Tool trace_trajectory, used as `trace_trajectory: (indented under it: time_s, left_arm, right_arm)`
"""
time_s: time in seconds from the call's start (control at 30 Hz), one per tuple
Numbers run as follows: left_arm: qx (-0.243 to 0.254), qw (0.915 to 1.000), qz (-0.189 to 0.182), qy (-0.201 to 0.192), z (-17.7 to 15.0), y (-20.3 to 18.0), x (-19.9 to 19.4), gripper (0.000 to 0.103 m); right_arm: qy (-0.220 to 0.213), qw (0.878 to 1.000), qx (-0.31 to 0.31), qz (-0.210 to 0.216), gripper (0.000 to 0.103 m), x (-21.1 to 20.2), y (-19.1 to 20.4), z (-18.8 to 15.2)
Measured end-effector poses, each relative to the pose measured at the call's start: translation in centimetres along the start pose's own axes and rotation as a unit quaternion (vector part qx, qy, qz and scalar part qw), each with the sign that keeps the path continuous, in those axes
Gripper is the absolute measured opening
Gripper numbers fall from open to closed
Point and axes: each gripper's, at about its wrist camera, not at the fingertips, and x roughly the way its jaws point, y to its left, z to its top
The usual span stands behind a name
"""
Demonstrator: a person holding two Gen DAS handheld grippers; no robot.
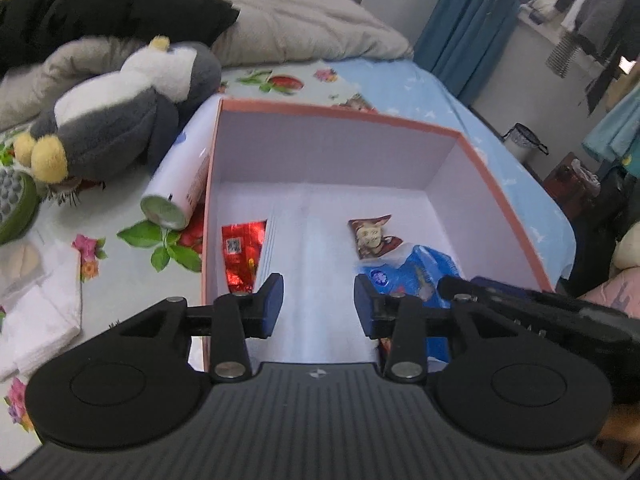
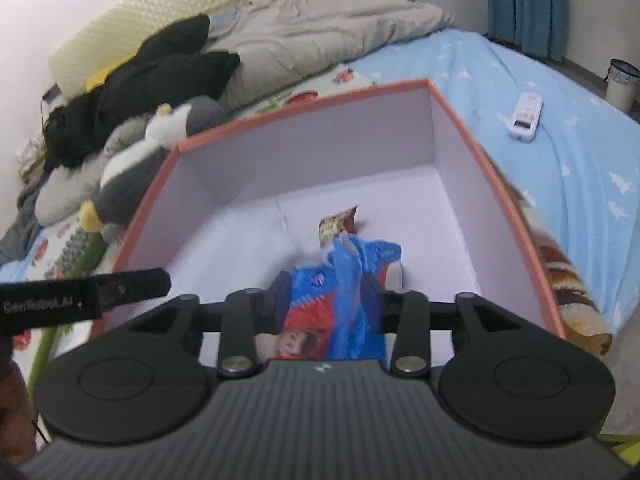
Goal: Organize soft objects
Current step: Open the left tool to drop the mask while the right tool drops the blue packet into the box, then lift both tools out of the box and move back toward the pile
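Note:
A pink-rimmed open box [image 1: 340, 114] with white inside walls stands on the bed; it also shows in the right wrist view [image 2: 304, 110]. In it lie a red foil packet [image 1: 240, 252], a small brown snack packet [image 1: 372, 236] and a blue snack bag [image 1: 416, 276]. My left gripper [image 1: 319, 306] is open and empty over the box's near edge. My right gripper [image 2: 328, 300] is shut on the blue snack bag [image 2: 344, 280], inside the box. A grey and white plush penguin [image 1: 132, 112] lies left of the box.
A white spray can [image 1: 180, 184] lies against the box's left wall. Folded white cloth [image 1: 44, 316] and a green massage brush [image 1: 12, 204] lie at the left. A grey duvet [image 2: 320, 28], a black plush [image 2: 152, 76] and a white remote [image 2: 526, 116] are on the bed.

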Motion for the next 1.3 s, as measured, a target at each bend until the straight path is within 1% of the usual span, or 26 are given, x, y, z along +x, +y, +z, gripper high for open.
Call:
trace_trajectory:
  time_s: [0.07, 0.23, 0.47, 0.7, 0.93, 1.1, 1.3]
  left_arm:
    - [0.004, 1.0000, -0.003, -0.007, 0.0, -0.3, -1.0, 0.045]
    - [0.011, 0.9995, -0.007, -0.028, -0.2, -0.9, -4.1, 0.045]
    - [0.020, 0.9977, -0.008, -0.064, -1.0, -1.8, -9.7, 0.045]
    - [0.025, 0.9956, -0.009, -0.090, -3.2, -2.1, -14.6, 0.045]
    - [0.027, 0.9937, -0.010, -0.108, -6.6, -2.5, -18.7, 0.045]
    - [0.019, 0.9936, -0.006, -0.112, -9.0, -2.2, -20.8, 0.045]
    - [0.007, 0.9936, -0.004, -0.113, -11.3, -2.0, -22.8, 0.045]
  right_arm:
    - [-0.008, 1.000, -0.001, -0.003, 0.040, -0.8, 0.1, 0.3]
    - [-0.026, 1.000, -0.008, 0.006, 0.040, -3.4, 0.8, 0.5]
    - [-0.052, 0.998, -0.015, 0.023, 0.040, -7.8, 2.2, 0.1]
    - [-0.074, 0.996, -0.020, 0.033, 0.040, -12.1, 3.7, -1.3]
    - [-0.087, 0.995, -0.039, 0.041, 0.040, -15.6, 5.3, -3.9]
    - [-0.079, 0.995, -0.047, 0.046, 0.040, -16.8, 5.8, -5.7]
    - [-0.076, 0.993, -0.066, 0.053, 0.040, -18.0, 6.7, -6.7]
